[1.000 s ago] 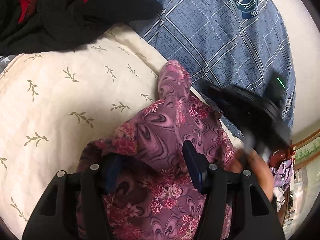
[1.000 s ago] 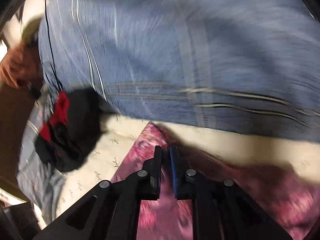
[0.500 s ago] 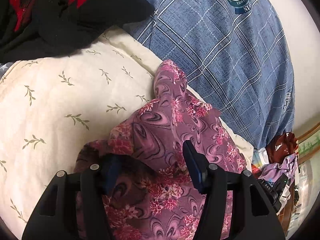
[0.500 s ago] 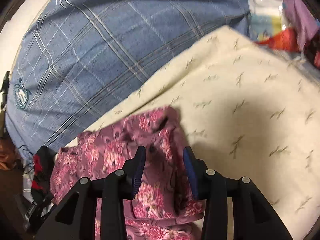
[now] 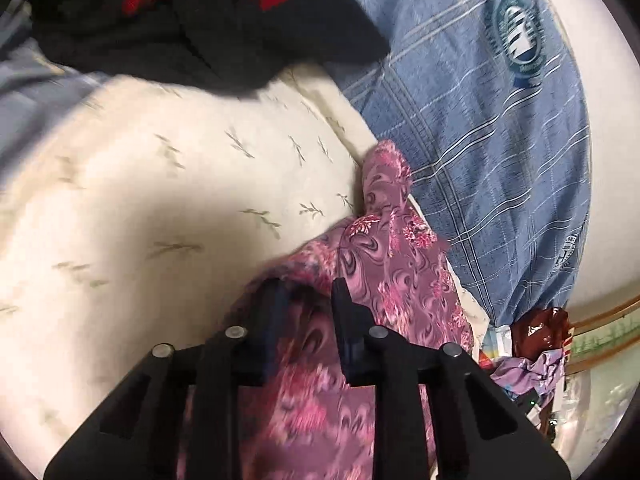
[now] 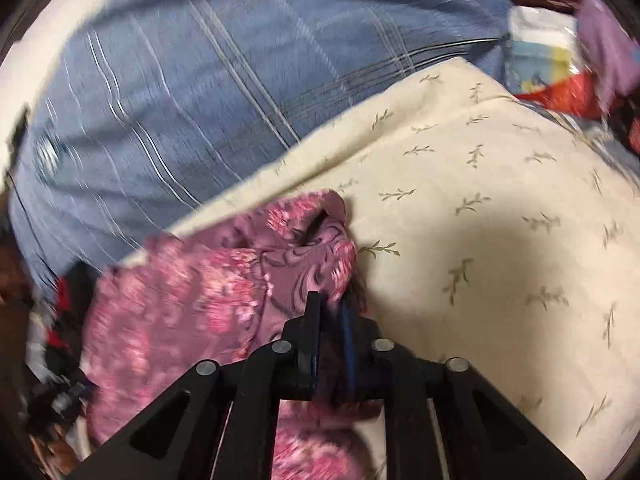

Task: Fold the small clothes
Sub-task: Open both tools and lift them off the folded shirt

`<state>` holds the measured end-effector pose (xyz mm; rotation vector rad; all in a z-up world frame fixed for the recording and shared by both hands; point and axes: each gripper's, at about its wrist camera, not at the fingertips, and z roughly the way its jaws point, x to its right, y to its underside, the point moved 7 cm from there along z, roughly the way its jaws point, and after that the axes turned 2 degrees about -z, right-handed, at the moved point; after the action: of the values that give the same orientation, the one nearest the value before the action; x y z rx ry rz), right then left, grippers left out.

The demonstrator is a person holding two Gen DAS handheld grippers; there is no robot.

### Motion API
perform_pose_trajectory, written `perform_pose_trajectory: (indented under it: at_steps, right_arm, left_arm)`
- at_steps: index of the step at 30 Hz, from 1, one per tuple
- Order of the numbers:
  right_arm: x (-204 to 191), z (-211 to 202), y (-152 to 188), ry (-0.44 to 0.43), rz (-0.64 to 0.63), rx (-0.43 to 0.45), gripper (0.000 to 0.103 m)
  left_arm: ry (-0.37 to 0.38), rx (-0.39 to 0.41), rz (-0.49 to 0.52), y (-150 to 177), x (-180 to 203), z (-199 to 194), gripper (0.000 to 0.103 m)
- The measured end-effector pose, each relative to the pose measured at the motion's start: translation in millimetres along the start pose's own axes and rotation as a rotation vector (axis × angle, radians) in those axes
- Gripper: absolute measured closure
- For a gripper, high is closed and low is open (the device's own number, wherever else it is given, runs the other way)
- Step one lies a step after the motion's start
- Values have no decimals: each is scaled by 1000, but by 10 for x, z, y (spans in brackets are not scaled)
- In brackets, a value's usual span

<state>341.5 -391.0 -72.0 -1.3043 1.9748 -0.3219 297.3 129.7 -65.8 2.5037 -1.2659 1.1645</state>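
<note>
A small pink-purple floral garment (image 5: 396, 264) lies crumpled on a cream leaf-print pillow (image 5: 160, 208). It also shows in the right wrist view (image 6: 208, 284). My left gripper (image 5: 306, 290) is over the garment's near edge, its jaws partly closed with cloth bunched between them. My right gripper (image 6: 330, 304) is shut on a fold of the garment at its right edge, beside the cream pillow (image 6: 500, 208).
A blue plaid sheet (image 5: 480, 128) lies behind the pillow and shows in the right wrist view (image 6: 180, 92). A black and red garment (image 5: 192, 20) lies at the pillow's far left. Mixed clothes and packets (image 5: 536, 344) pile at the right edge.
My left gripper's jaws have narrowed around the garment. My right gripper, open over the garment half a second ago, has closed on its fold. Both views have shifted and blurred.
</note>
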Motion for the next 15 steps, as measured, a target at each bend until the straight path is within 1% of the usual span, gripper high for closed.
perform_pose_trajectory:
  at_steps: [1, 2, 3, 4, 5, 6, 8, 9, 11, 13, 14, 15]
  right_arm:
    - [3, -92, -14, -29, 28, 23, 90]
    - [3, -145, -21, -40, 41, 39, 89]
    - [-8, -192, -36, -38, 45, 60, 89]
    - [-25, -251, -42, -38, 39, 86, 89]
    - [-47, -304, -65, -44, 35, 103, 89]
    - [-112, -352, -82, -62, 32, 117, 88]
    - [-270, -365, -47, -118, 6, 107, 85]
    - [-352, -338, -34, -130, -18, 96, 84]
    - [-553, -241, -14, -137, -78, 86, 84]
    - [-606, -128, 43, -127, -104, 63, 81]
    - [-574, -41, 75, -111, -98, 41, 78]
    - [-524, 39, 106, -87, -86, 15, 77]
  left_arm:
    - [13, 6, 4, 0, 44, -71, 80]
    - [28, 7, 16, -3, 119, -123, 72]
    - [29, 10, 46, -19, 247, -162, 62]
    - [19, 18, 73, -36, 332, -176, 58]
    - [5, 32, 113, -62, 460, -173, 51]
    - [-11, 41, 182, -81, 666, -111, 46]
    - [-52, 32, 268, -94, 900, 58, 44]
    - [-99, 16, 326, -85, 1030, 232, 44]
    - [-156, -8, 393, -63, 1126, 469, 44]
    - [-251, -30, 445, -45, 1071, 734, 44]
    - [-312, -46, 452, -47, 961, 888, 44]
    - [-343, -78, 437, -31, 824, 1007, 46]
